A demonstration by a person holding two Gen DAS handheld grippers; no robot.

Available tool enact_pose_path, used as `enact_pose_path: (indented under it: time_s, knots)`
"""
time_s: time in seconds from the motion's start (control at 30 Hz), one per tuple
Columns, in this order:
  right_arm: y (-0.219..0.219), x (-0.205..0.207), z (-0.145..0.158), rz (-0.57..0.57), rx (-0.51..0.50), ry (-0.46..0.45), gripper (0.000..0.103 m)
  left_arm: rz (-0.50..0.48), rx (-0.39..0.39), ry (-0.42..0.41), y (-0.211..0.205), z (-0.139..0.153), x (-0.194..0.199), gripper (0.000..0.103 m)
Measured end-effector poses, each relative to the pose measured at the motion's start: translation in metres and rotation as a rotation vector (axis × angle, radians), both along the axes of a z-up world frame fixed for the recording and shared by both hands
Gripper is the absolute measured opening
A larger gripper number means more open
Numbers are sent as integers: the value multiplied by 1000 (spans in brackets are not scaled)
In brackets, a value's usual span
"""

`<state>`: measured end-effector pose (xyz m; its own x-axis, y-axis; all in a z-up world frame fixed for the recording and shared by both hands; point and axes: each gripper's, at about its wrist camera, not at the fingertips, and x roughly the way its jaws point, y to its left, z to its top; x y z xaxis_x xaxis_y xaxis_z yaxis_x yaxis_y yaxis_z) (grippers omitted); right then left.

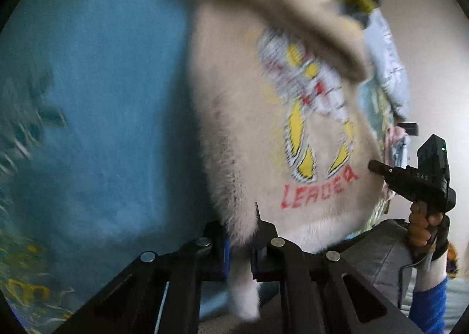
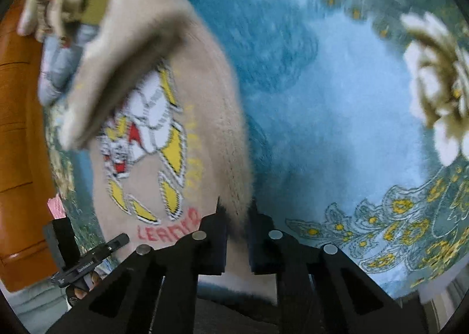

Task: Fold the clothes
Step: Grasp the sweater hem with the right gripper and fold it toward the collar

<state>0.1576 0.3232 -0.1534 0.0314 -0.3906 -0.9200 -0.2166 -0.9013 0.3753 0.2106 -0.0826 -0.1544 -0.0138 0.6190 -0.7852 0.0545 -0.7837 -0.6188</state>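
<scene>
Blue floral carpet (image 2: 337, 117) beneath a cream fleece sweater (image 1: 263, 134) printed "LEADER", held up above it; left claw (image 1: 240, 249) and right claw (image 2: 237, 243) each clenched on its hem, 2 edges apart

place: home | cues: floral blue carpet (image 2: 337, 93); orange wooden furniture (image 2: 20, 134); clothes pile (image 1: 387, 64)

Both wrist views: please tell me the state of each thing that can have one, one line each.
Cream sweater: lifted, hanging spread above the carpet, print facing the cameras, blurred.
Left gripper: shut on the sweater's hem.
Right gripper: shut on the sweater's hem.
Blue carpet: lying flat below.
Clothes pile: heaped, unfolded, behind the sweater.
</scene>
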Motion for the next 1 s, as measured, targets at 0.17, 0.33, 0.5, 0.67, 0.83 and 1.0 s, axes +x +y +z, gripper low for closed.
enact_pose_path:
  time_s: [0.17,0.33,0.5,0.67,0.83,1.0]
  knots:
    - [13,14,59,-120,-211,237,9,45,119,208,-29,94,-8,10]
    - [4,51,98,-133,-265,335,9,24,166,155,-55,118,26,10]
    - [11,92,105,-161,-266,286,9,103,230,45,-59,87,21,10]
    - [11,50,89,-193,-258,189,9,271,336,-37,-63,50,-19,10]
    - [20,-4,58,-366,-362,122,11,503,451,-171,-84,-3,-67,14]
    - [16,-43,26,-471,-376,60,16,609,474,-241,-75,-38,-87,27]
